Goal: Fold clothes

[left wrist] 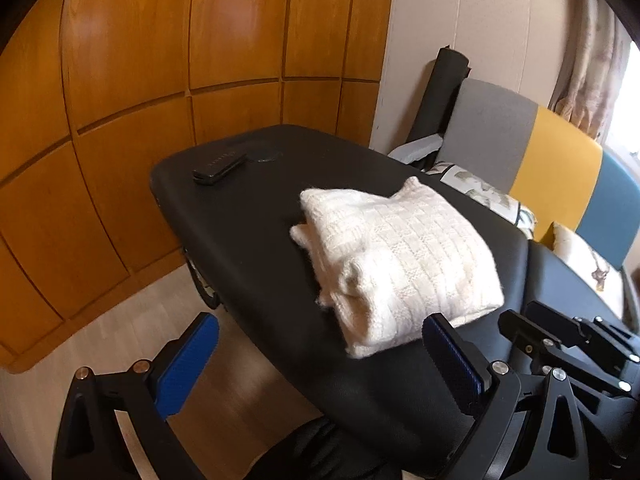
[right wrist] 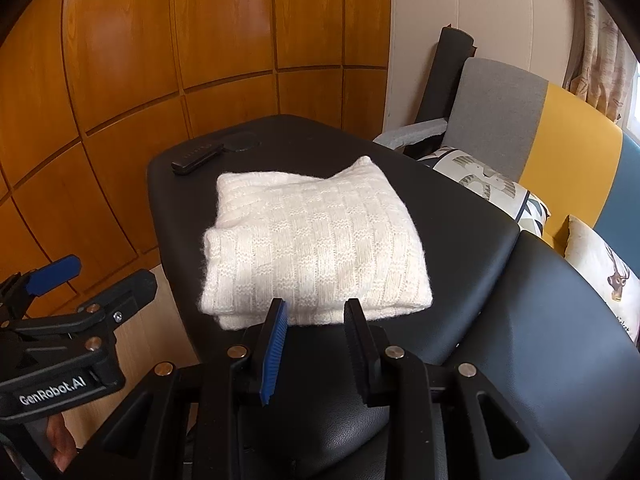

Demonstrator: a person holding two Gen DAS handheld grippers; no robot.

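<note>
A black remote [right wrist: 197, 157] lies near the far left corner of the black padded table [right wrist: 460, 216], beside a round dark disc [right wrist: 242, 142]. Patterned cushions [right wrist: 492, 188] rest on a sofa [right wrist: 560, 120] along the table's right edge.

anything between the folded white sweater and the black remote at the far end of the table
Nothing: in the right wrist view only bare black padded table separates the folded cream knitted sweater from the slim black remote.

"GenRobot.AI" — white lettering on the left hand-held gripper [right wrist: 52, 276] body

Black table [right wrist: 460, 208] bears sweater [right wrist: 316, 240] (folded), remote [right wrist: 197, 158].
</note>
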